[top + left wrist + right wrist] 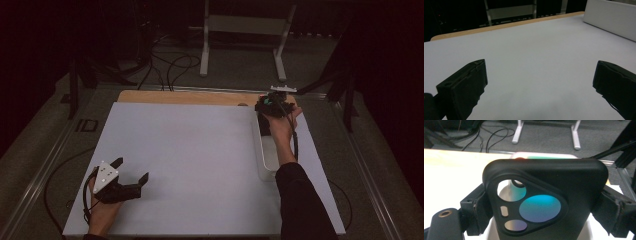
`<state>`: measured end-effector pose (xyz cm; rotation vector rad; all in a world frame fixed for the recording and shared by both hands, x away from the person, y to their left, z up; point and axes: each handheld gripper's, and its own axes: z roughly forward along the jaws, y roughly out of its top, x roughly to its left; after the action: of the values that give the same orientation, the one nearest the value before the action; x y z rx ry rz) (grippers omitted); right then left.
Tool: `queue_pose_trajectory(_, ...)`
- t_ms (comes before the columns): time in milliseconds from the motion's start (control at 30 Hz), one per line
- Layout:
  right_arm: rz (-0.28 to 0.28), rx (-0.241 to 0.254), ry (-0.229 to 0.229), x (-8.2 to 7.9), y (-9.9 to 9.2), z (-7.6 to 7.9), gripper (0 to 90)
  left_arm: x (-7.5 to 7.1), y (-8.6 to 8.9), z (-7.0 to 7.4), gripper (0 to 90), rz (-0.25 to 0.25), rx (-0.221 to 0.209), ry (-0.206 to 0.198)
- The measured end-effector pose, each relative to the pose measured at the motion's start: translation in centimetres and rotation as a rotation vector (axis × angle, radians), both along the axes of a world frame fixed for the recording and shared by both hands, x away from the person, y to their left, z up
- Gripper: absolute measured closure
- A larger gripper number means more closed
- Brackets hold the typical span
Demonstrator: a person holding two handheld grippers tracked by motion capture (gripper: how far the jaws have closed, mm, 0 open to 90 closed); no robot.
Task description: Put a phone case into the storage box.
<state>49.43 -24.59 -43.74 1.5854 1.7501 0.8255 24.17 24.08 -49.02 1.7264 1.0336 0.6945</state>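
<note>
My right gripper (268, 103) is at the table's far right, over the far end of a narrow white tray (266, 162). In the right gripper view this gripper (541, 195) is shut on a black phone case (574, 185), held by its two long sides with the camera cut-out facing the camera. Teal, shiny surfaces show through the cut-out. In the high view the case (264, 125) hangs dark below the hand, into the tray. My left gripper (131, 169) rests at the near left of the white board (200, 150), open (540, 72) with nothing between its fingers.
The tray's white wall (611, 20) rises at the far right of the left gripper view. A wooden table edge (190, 96) runs behind the board. Beyond it, on the floor, are cables (175, 65) and a metal stand's legs (205, 50).
</note>
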Motion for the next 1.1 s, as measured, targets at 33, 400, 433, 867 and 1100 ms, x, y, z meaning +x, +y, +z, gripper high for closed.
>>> queue_pose_trajectory(33,0.011,-0.009,0.018,0.2,0.1,0.1,11.3,0.0,0.0,0.0,0.0,0.000,-0.002,-0.001)
queue_pose_trajectory(400,0.012,0.004,0.024,0.5,-0.4,0.4,7.7,0.0,0.0,0.0,0.0,0.001,-0.003,0.000)
queue_pose_trajectory(433,0.015,0.005,0.009,0.4,-0.5,0.5,7.7,0.0,0.0,0.0,0.0,0.000,-0.003,0.000)
queue_pose_trajectory(867,0.046,0.037,-0.030,-0.2,-0.5,1.4,7.8,0.0,0.0,0.0,0.0,0.001,-0.003,0.001)
queue_pose_trajectory(1100,0.104,0.067,-0.049,-1.6,0.3,2.0,7.8,0.0,0.0,0.0,0.0,-0.001,-0.004,0.001)
